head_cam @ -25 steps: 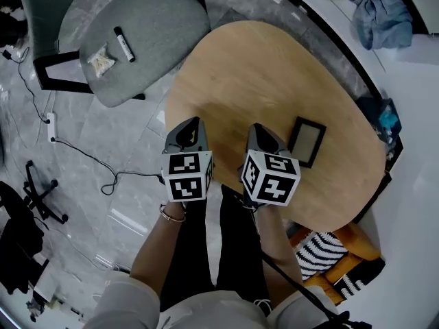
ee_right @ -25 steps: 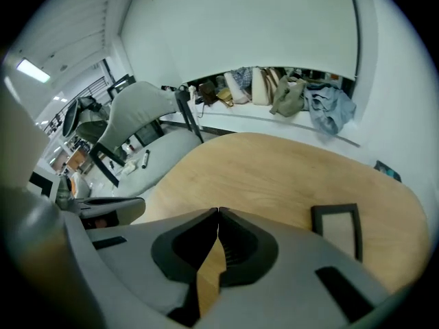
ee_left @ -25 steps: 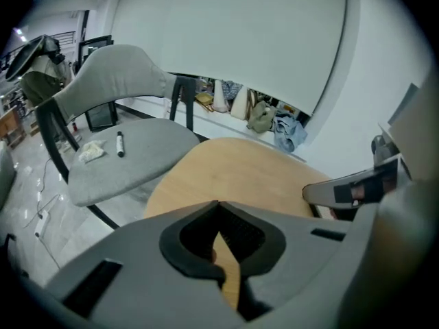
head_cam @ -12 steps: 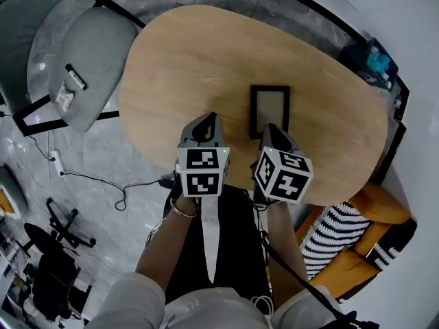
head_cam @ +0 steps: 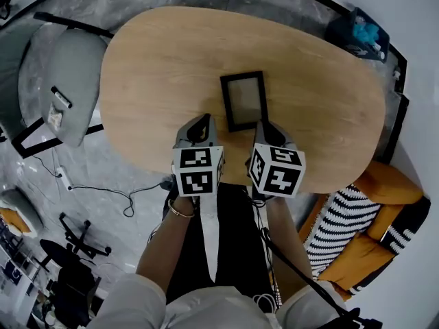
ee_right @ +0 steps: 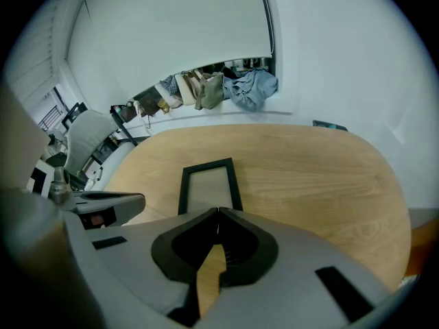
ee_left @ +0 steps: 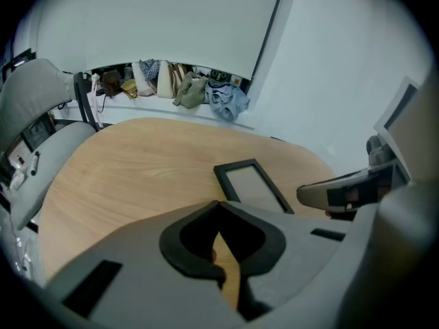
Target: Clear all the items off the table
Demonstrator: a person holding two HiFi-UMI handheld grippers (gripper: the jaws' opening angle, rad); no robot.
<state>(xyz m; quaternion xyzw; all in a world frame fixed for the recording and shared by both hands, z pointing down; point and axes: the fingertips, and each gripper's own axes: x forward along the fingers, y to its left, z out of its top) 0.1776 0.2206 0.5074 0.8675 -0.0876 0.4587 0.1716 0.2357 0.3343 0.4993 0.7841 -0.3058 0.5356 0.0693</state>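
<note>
A black-framed picture frame (head_cam: 243, 100) lies flat on the oval wooden table (head_cam: 158, 60), the only item on it. My left gripper (head_cam: 202, 120) hovers over the table's near edge, just left of the frame's near end, shut and empty. My right gripper (head_cam: 263, 126) is beside it at the frame's near right corner, also shut and empty. In the left gripper view the frame (ee_left: 250, 186) lies ahead and to the right of the closed left gripper (ee_left: 218, 203). In the right gripper view the frame (ee_right: 208, 182) sits straight ahead of the closed right gripper (ee_right: 218, 211).
A grey chair (head_cam: 68, 91) stands left of the table with a marker (head_cam: 60, 96) and a small packet (head_cam: 53, 119) on its seat. An orange seat with a striped cushion (head_cam: 343, 225) is at the near right. Clothes and bags (ee_right: 219, 88) line the far wall.
The view has swung so that the frame, earlier off to the right of the right gripper, now lies just ahead between both grippers. Both grippers stay shut and side by side.
</note>
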